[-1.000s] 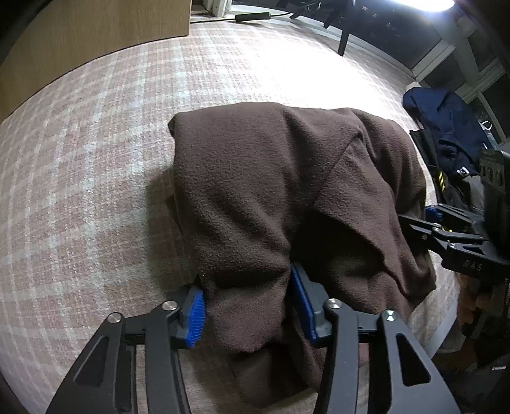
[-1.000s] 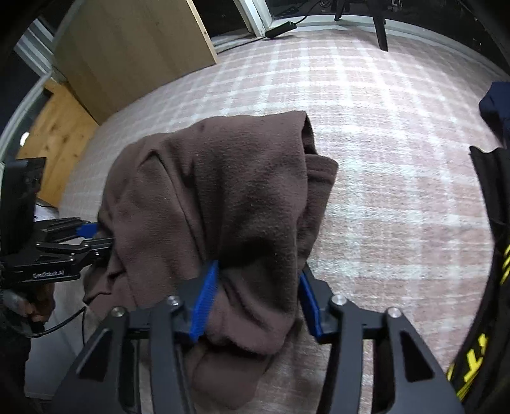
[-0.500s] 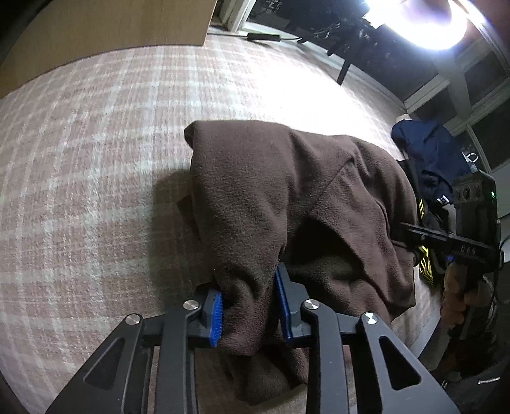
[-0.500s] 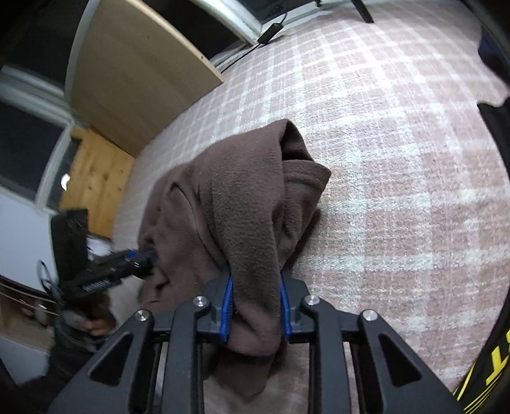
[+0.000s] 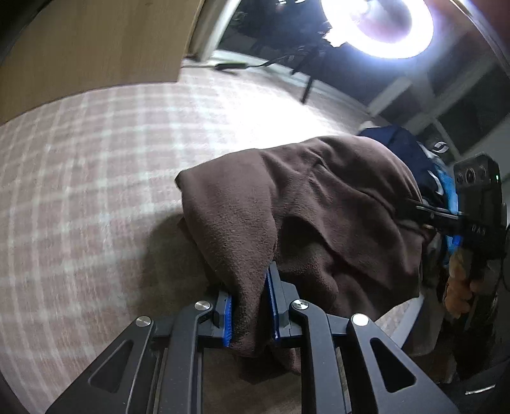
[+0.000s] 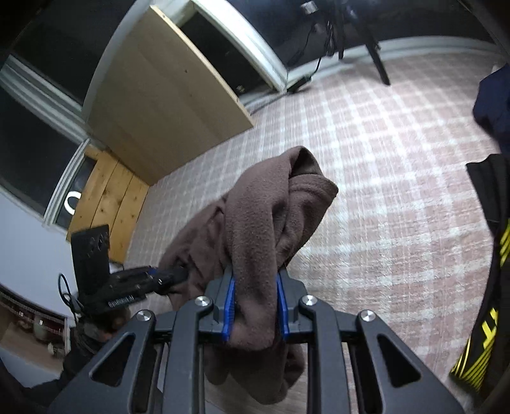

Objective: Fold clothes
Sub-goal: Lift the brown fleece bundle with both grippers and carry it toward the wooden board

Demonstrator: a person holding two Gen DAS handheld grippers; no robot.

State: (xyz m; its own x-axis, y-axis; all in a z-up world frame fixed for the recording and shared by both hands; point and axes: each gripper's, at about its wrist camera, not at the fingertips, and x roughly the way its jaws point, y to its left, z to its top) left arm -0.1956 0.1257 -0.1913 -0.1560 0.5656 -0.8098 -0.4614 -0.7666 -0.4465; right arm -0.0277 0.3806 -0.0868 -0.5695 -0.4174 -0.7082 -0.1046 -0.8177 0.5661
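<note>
A brown fleece garment (image 5: pixel 306 216) hangs bunched between my two grippers, lifted off the pink plaid surface (image 5: pixel 95 178). My left gripper (image 5: pixel 250 302) is shut on one edge of the fleece, which droops below its blue pads. My right gripper (image 6: pixel 255 302) is shut on the other edge of the fleece (image 6: pixel 264 229). The right gripper also shows at the right of the left wrist view (image 5: pixel 446 219), and the left gripper at the left of the right wrist view (image 6: pixel 159 277).
A navy garment (image 5: pixel 401 143) lies behind the fleece. A black garment with yellow print (image 6: pixel 491 286) lies at the right. A wooden panel (image 6: pixel 165 95) and a stand's legs (image 6: pixel 376 54) stand at the far edge. A bright ring lamp (image 5: pixel 379 25) glares above.
Both grippers closed from wide open onto the fleece edges, then lifted it; the garment now hangs raised and bunched, and both views have tilted upward.
</note>
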